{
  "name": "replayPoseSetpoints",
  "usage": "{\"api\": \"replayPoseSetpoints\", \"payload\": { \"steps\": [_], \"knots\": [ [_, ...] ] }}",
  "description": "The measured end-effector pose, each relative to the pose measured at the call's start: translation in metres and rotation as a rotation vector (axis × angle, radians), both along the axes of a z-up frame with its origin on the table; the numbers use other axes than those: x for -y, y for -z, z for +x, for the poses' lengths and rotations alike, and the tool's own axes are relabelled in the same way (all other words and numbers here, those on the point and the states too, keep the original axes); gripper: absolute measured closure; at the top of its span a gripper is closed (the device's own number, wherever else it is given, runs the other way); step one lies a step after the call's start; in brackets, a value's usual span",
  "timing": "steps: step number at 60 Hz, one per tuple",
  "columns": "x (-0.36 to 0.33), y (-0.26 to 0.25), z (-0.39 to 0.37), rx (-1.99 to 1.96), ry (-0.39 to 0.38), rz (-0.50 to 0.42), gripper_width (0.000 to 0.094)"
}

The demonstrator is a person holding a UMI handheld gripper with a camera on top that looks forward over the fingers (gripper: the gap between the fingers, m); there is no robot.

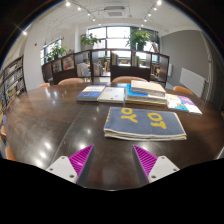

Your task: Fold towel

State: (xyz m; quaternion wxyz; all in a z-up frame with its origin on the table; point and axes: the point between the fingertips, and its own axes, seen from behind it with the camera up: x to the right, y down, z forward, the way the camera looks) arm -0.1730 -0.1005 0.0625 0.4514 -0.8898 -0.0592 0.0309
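Note:
A grey-blue folded towel (145,123) with yellow letters lies flat on the dark wooden table (60,120), just ahead of my fingers and a little to the right. My gripper (113,160) is open, with nothing between its magenta pads (81,158). The fingers hover over the bare table surface, short of the towel's near edge.
Books and papers (112,94) lie farther back on the table, with more stacked to the right (150,96). Chairs (125,79) stand beyond the table. Shelves (12,78) line the left wall and potted plants (138,38) stand by the far windows.

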Motion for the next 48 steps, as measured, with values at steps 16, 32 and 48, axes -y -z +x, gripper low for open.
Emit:
{"api": "replayPoseSetpoints", "payload": {
  "steps": [16, 32, 48],
  "knots": [
    [-0.163, 0.031, -0.039, -0.001, 0.040, 0.010, 0.0191],
    [-0.201, 0.070, -0.017, 0.116, 0.103, -0.033, 0.0682],
    [-0.200, 0.071, -0.009, 0.110, 0.066, -0.048, 0.0879]
  ]
}}
